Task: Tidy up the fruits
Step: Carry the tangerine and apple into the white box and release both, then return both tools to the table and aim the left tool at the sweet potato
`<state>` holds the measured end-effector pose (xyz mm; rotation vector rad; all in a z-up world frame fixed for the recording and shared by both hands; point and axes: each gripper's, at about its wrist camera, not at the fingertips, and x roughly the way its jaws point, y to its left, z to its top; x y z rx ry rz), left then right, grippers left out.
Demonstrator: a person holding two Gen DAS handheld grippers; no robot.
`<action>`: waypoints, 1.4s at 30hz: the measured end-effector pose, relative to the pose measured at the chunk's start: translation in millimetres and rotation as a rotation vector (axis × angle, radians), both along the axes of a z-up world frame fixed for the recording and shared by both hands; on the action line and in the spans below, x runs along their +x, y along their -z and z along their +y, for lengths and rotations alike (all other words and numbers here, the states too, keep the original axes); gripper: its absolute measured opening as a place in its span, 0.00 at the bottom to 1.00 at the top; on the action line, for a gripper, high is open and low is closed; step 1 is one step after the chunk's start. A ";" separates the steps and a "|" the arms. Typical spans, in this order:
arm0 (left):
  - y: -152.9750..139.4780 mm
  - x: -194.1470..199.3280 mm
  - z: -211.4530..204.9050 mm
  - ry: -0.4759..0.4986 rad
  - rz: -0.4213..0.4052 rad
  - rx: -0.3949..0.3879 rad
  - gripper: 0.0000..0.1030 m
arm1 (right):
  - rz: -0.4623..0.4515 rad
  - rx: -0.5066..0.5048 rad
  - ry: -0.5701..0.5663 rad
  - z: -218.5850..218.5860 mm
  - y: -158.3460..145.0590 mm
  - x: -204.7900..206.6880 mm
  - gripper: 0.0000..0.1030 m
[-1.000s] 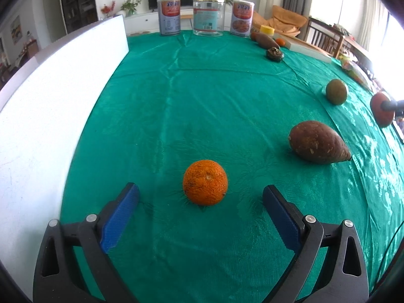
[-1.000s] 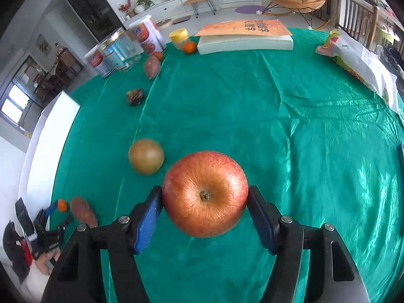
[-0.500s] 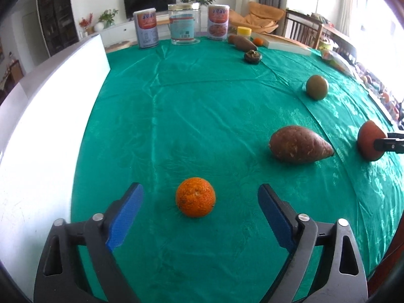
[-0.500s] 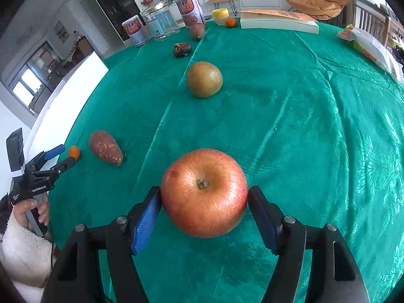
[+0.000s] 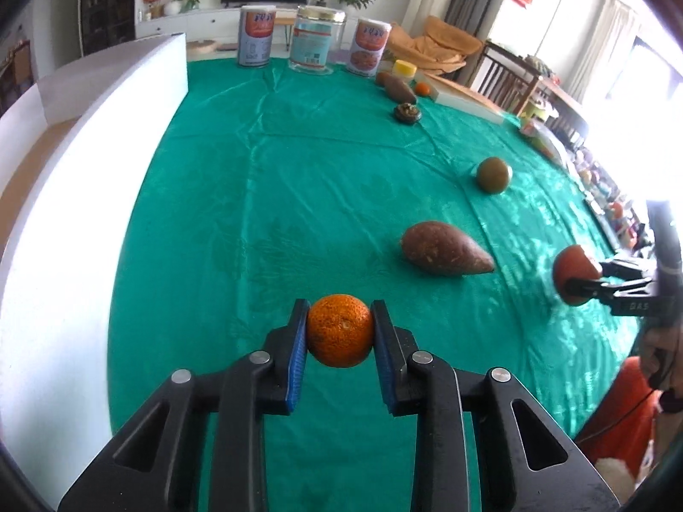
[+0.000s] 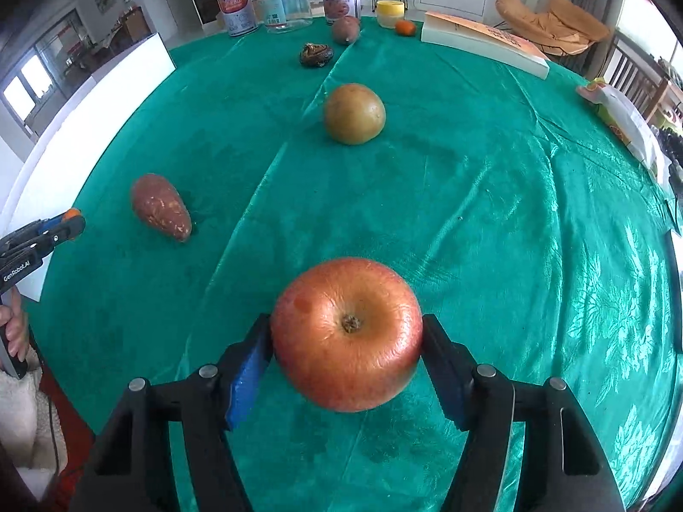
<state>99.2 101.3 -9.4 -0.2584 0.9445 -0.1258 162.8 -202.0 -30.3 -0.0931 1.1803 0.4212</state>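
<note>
My left gripper (image 5: 340,333) is shut on an orange mandarin (image 5: 340,329) just above the green tablecloth (image 5: 264,196). My right gripper (image 6: 346,341) is shut on a red apple (image 6: 346,333) and holds it above the cloth; it also shows at the right in the left wrist view (image 5: 574,275). A brown sweet potato (image 5: 444,248) (image 6: 160,206) lies between the two grippers. A round green-brown fruit (image 5: 493,175) (image 6: 354,113) sits farther back. The left gripper shows at the left edge of the right wrist view (image 6: 64,224).
A white box wall (image 5: 85,141) runs along the left side. Two cans and a glass jar (image 5: 316,38) stand at the far edge, with a second sweet potato (image 5: 399,88), a small dark lump (image 5: 407,113), a small orange (image 6: 404,27), a yellow tub (image 6: 389,13) and a book (image 6: 484,42).
My left gripper has closed on the mandarin, which lay between the open jaws before. My right gripper has brought the apple lower and nearer the sweet potato.
</note>
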 end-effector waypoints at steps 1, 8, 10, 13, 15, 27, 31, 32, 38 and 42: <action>-12.0 -8.8 6.1 -0.002 -0.011 -0.051 0.27 | 0.010 0.057 -0.014 4.4 -8.1 -4.9 0.66; -94.0 -57.7 109.1 -0.196 -0.110 -0.089 0.27 | -0.014 0.318 -0.284 139.7 -86.3 -27.2 0.66; -97.6 -59.2 153.9 -0.307 -0.091 -0.044 0.28 | -0.030 0.355 -0.380 199.1 -105.4 -28.6 0.66; -81.4 -52.1 214.0 -0.465 -0.012 0.021 0.28 | -0.089 0.357 -0.488 292.4 -124.6 -21.9 0.66; -61.4 -44.0 240.9 -0.525 0.059 0.040 0.28 | -0.110 0.332 -0.530 353.7 -125.2 -11.2 0.66; -2.8 -8.7 280.5 -0.592 0.288 0.008 0.65 | -0.132 -0.073 -0.564 529.1 -30.2 46.1 0.68; -31.5 -16.8 271.3 -0.605 0.187 0.056 0.68 | -0.165 0.043 -0.521 507.4 -58.7 52.8 0.71; -44.7 -19.3 262.0 -0.596 0.142 0.083 0.69 | -0.195 0.074 -0.509 495.4 -73.9 56.7 0.72; -112.7 -32.1 166.4 -0.463 -0.139 0.129 0.94 | -0.345 0.118 -0.402 360.2 -127.7 36.0 0.97; -104.1 -28.8 82.3 -0.302 -0.188 0.058 0.96 | -0.420 0.022 -0.259 231.2 -115.3 18.0 1.00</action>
